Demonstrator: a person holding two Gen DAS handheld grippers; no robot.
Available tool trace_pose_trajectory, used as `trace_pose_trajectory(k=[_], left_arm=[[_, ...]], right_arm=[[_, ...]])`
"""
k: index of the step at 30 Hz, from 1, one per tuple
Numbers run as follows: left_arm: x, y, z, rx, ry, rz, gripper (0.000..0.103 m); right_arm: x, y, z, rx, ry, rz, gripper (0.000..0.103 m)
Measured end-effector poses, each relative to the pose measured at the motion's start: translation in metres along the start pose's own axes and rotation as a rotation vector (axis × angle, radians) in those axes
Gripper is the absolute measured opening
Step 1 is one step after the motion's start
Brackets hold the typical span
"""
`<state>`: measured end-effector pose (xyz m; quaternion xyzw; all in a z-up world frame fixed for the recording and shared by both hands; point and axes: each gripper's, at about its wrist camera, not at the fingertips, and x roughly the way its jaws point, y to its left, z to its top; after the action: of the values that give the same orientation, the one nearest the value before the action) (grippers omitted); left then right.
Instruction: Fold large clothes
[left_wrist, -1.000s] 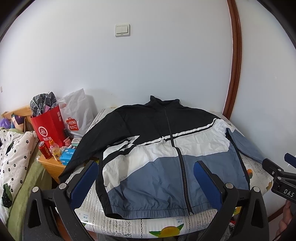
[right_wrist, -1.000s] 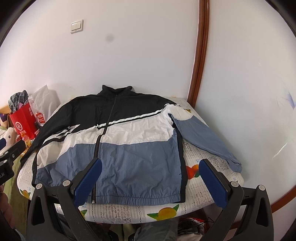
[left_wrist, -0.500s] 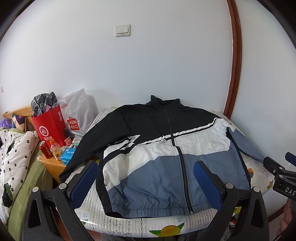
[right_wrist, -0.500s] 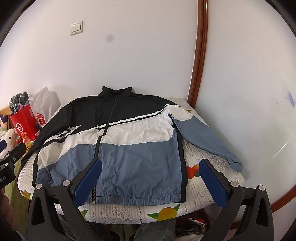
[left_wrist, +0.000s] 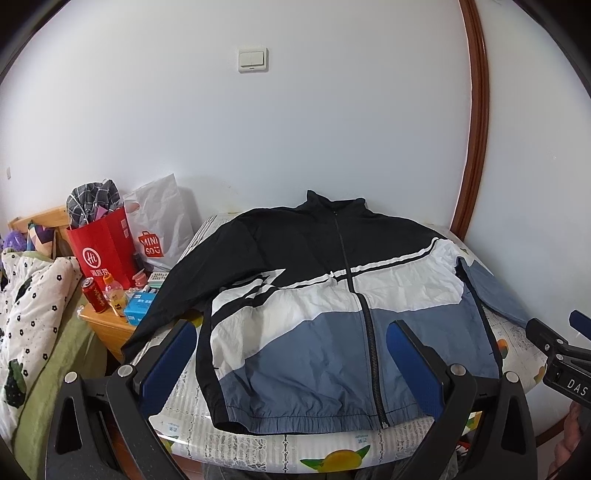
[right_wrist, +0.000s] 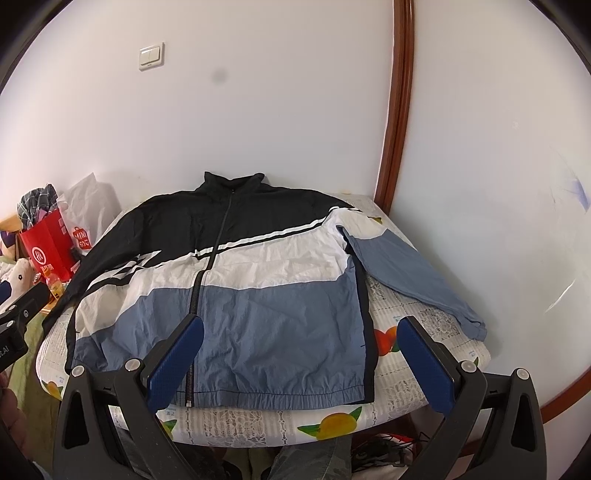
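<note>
A black, white and blue zip jacket (left_wrist: 332, 302) lies flat, front up, on a small table with a fruit-print cloth (left_wrist: 332, 456); it also shows in the right wrist view (right_wrist: 236, 295). Its blue right sleeve (right_wrist: 413, 273) stretches toward the table's right edge. Its black left sleeve (left_wrist: 173, 299) hangs off the left edge. My left gripper (left_wrist: 291, 354) is open and empty, held above the jacket's hem. My right gripper (right_wrist: 301, 350) is open and empty, above the hem's right part. Each gripper shows at the edge of the other's view.
A white wall stands behind the table, with a brown trim (right_wrist: 397, 110) at the right corner. To the left a wooden nightstand (left_wrist: 107, 328) holds a red bag (left_wrist: 103, 251), a white bag (left_wrist: 159, 225), a can and bottles. A bed with a dotted quilt (left_wrist: 33, 295) is at far left.
Both grippers have drifted slightly; the jacket sits a little lower in the views. Nothing was grasped or moved.
</note>
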<state>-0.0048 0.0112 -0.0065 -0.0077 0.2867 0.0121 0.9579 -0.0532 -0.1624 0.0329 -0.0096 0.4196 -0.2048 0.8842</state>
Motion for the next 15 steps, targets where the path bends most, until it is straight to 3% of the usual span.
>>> trace_pose_trajectory(k=[15], left_arm=[[-0.0024,0.0021,-0.0028,0.004,-0.020,0.028,0.103]], right_arm=[[-0.0011,0.0039,-0.0027,-0.017,-0.006,-0.005,0.103]])
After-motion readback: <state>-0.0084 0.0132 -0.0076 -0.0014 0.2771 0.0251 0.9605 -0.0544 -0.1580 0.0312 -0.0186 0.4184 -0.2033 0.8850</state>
